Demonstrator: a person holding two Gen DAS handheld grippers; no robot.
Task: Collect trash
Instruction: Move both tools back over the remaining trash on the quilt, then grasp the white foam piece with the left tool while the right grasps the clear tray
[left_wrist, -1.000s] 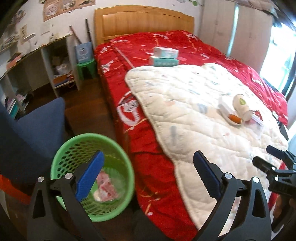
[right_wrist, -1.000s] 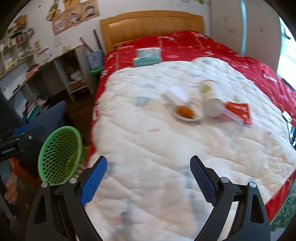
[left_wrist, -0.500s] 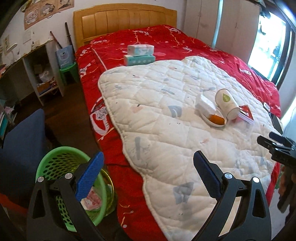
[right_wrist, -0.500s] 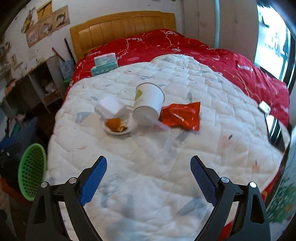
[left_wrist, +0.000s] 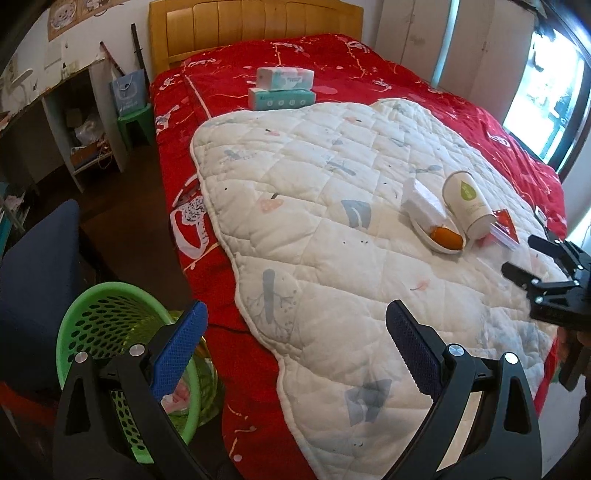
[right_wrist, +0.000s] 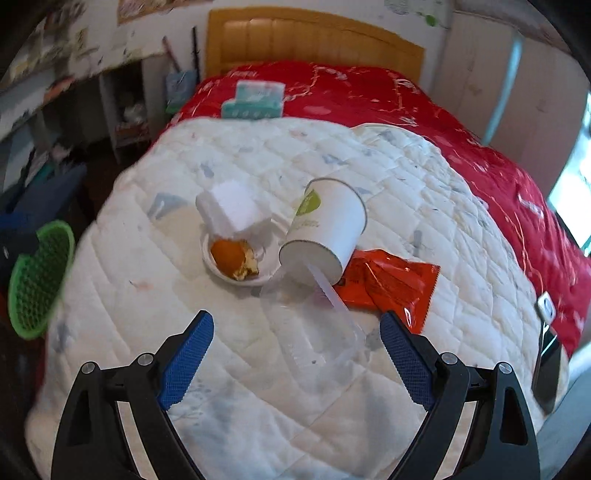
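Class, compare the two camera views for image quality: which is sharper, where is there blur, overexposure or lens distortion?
Left wrist view: sharp; the window is blown out white, and fisheye bends the headboard. Right wrist view: softer, motion-smeared at the tissue packs and green basket, clearer around the paper cup; dark vignette fills the corners.

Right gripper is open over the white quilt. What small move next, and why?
Probably ease the right gripper forward and down onto the clear plastic container. Its jaws are open and empty, and that container is the nearest trash, lying on its side just ahead of the fingertips, beside the tipped white paper cup.
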